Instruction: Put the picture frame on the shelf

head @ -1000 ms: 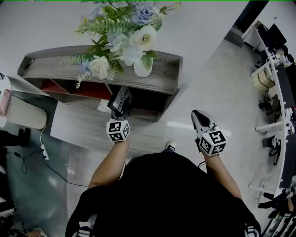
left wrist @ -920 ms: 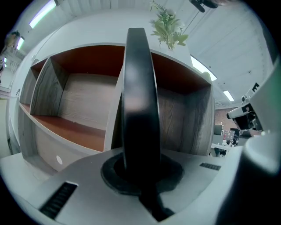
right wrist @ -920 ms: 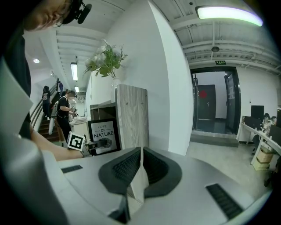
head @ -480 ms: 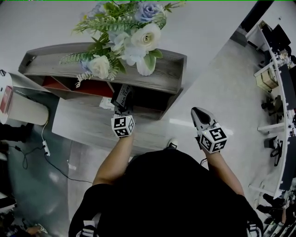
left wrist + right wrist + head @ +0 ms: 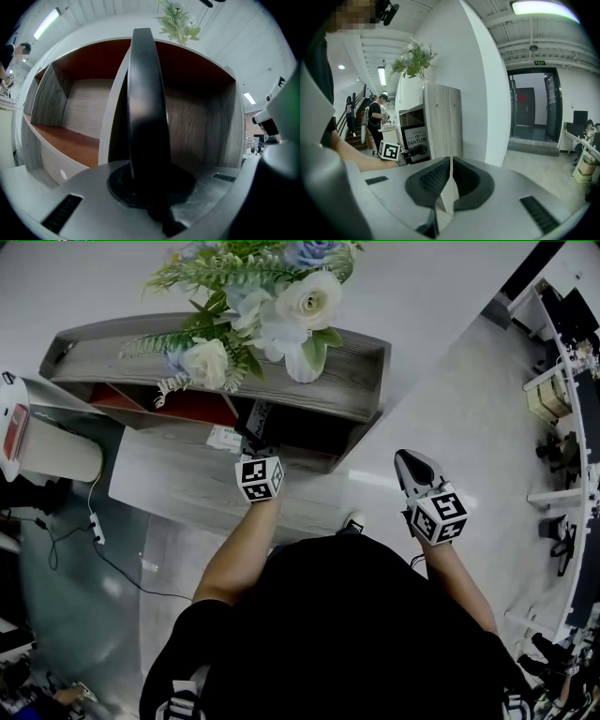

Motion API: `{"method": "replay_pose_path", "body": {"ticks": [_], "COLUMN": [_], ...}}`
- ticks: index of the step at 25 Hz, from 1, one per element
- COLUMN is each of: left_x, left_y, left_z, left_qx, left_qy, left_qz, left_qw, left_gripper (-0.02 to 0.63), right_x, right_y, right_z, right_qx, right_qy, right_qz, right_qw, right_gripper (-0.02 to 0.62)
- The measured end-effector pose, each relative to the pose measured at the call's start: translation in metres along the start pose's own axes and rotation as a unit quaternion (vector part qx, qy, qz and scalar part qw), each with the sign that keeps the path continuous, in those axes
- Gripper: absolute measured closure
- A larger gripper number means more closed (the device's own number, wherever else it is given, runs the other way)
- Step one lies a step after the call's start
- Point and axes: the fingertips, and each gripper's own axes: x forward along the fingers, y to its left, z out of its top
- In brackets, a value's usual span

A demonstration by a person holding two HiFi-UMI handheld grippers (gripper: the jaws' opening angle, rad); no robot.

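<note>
Placing step in hand: the left gripper (image 5: 257, 448), jaws clamped tight on the black picture frame (image 5: 145, 117), holds it upright at the mouth of the shelf (image 5: 361, 390) compartment. The next move is likely to ease inward, set it down and release. The right gripper (image 5: 413, 472) hangs aside — jaws closed, empty.

The right gripper (image 5: 450, 168) has its jaws pressed together, with nothing between them, and it faces the grey side of the shelf (image 5: 443, 119). Left of this side, the left gripper (image 5: 418, 150) holds the picture frame (image 5: 415, 137). Flowers (image 5: 414, 58) stand on top of the shelf.
</note>
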Motion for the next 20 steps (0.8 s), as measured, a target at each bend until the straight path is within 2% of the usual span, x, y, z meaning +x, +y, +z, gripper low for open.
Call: {"method": "replay_pose_path", "body": {"ticks": [20], "left_x": [0.019], "left_y": [-0.001], "left_z": [0.002], "left_qx": [-0.012], "left_qy": [-0.009], "left_qz": [0.005], "left_qw": [0.9999], "left_gripper": [0.577], "right_x": [-0.004], "right_y": [0.005], "right_z": [-0.009], "right_qx": [0.002], "right_qy": [0.008], "right_qz": [-0.002], "right_qw": [1.0], "right_gripper": [0.568]}}
